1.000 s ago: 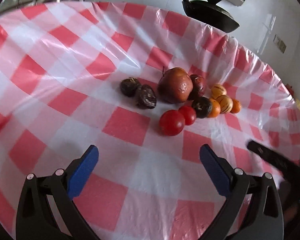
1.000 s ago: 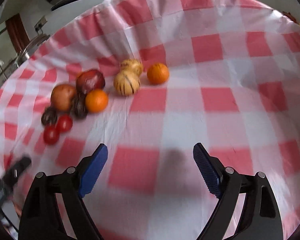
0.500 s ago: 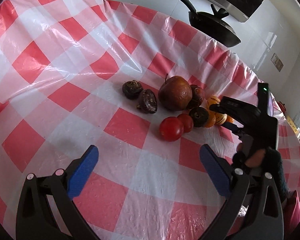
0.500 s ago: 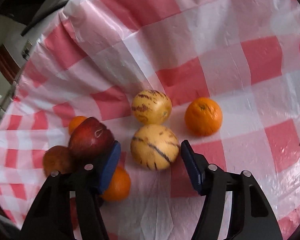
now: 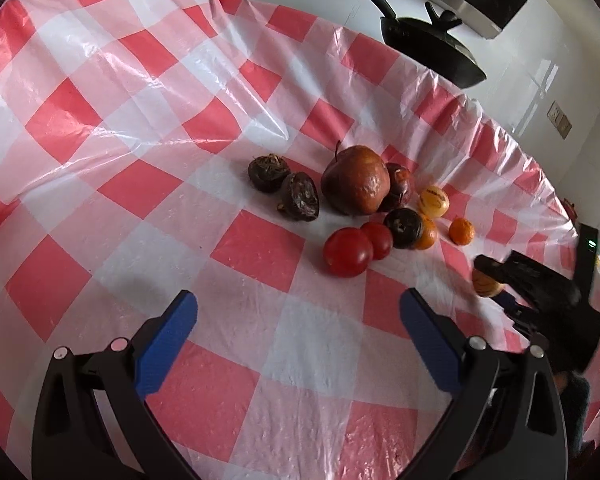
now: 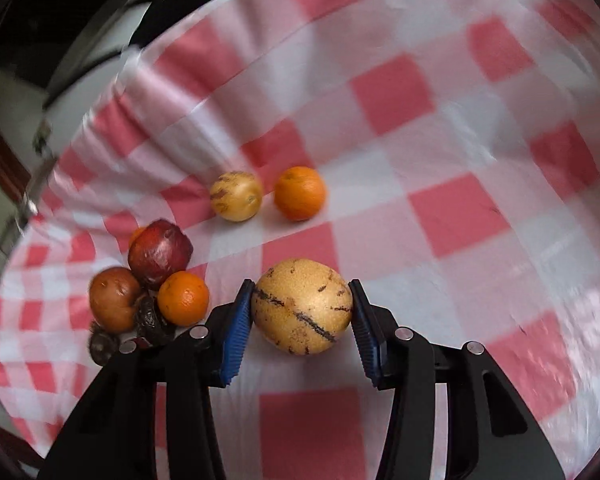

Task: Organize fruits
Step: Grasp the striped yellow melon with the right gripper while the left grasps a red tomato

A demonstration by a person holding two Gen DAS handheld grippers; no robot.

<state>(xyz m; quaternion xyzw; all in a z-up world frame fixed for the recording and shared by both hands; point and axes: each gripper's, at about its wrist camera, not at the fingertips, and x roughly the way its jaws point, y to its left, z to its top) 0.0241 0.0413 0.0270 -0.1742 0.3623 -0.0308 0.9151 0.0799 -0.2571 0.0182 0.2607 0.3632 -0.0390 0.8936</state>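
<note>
In the right wrist view my right gripper (image 6: 300, 312) has a yellow fruit with dark stripes (image 6: 302, 306) between its blue pads. The jaws are closing and both pads touch its sides. In the left wrist view that gripper (image 5: 487, 278) holds the same fruit (image 5: 485, 287) to the right of the pile. A second striped fruit (image 6: 236, 196) and an orange (image 6: 300, 198) lie farther back. My left gripper (image 5: 300, 320) stands open over bare cloth, short of two tomatoes (image 5: 348, 252).
The pile holds a big brown pear (image 5: 356, 184), a red apple (image 6: 160, 254), another orange (image 6: 183, 298) and three dark shrivelled fruits (image 5: 300, 196). A red-and-white checked cloth (image 5: 140, 184) covers the table. A black pan (image 5: 432, 48) stands beyond the far edge.
My right gripper went in to the pile, narrowed its jaws round the nearer striped fruit and drew it away to the right. My left gripper kept its place, open.
</note>
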